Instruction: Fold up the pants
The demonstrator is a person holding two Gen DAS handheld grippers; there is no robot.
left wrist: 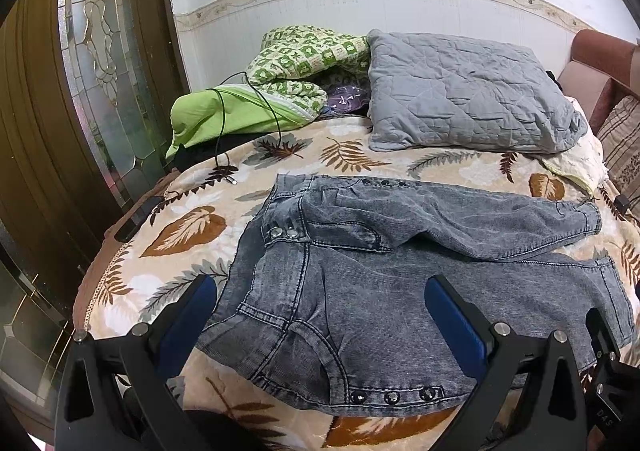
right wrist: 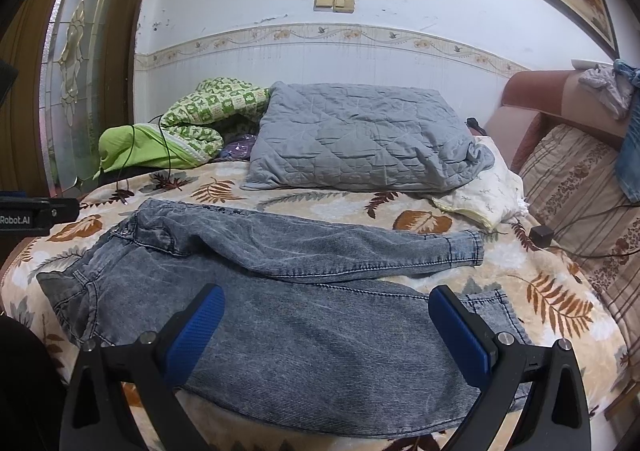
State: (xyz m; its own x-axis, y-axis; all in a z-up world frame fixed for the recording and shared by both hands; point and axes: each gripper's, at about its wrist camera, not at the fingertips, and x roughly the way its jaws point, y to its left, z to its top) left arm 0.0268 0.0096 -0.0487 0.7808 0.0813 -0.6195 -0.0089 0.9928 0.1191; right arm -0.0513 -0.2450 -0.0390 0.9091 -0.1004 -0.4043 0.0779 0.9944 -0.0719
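The bed in front of me is spread with a cream blanket printed with brown and grey leaves. At its far side lies a grey quilted pillow, with a bundled green patterned quilt to the left of it and a thin black cable trailing over that bundle onto the blanket. A small black box sits near the striped cushion on the right. The pants, faded grey denim, lie flat across the near half of the bed, waist to the left, legs running right, the far leg angled over the near one. My left gripper hovers spread wide above the waist, grasping nothing. My right gripper hangs equally released above the near leg.
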